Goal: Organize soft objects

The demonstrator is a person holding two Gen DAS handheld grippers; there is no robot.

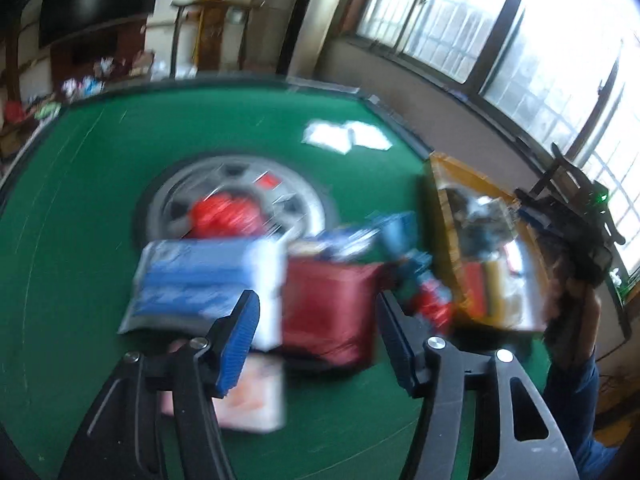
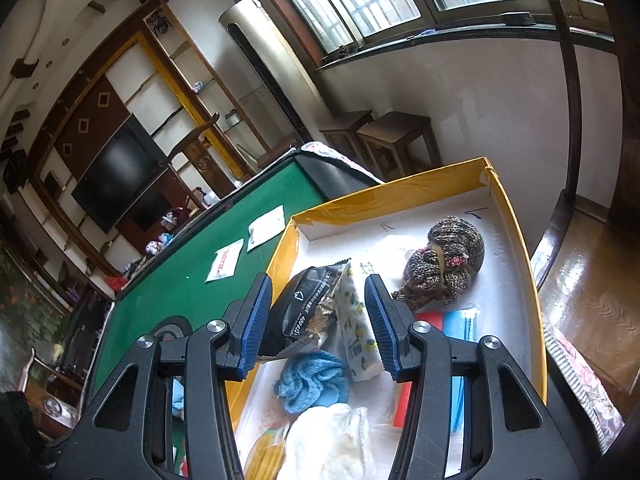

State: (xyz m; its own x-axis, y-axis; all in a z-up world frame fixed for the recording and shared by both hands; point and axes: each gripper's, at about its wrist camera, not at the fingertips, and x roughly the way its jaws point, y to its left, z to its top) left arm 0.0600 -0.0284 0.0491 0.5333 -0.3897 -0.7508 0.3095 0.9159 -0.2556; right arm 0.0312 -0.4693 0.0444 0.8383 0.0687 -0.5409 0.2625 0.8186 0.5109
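- Left gripper (image 1: 316,334), jaws spread, hangs empty over a glossy red pouch (image 1: 330,308) on the green felt table (image 1: 80,200).
- Right gripper (image 2: 318,322), spread and empty, hovers above the yellow-walled box (image 2: 516,240) by the table's edge, holding knitted brown yarn (image 2: 444,264) and a blue terry cloth (image 2: 312,380).

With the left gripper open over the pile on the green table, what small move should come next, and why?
Probably lower the left gripper onto the red pouch and close. Its jaws are open and empty with the pouch lying between them, and the yellow box beside the pile already holds soft items. The left view is blurred, so this is tentative.
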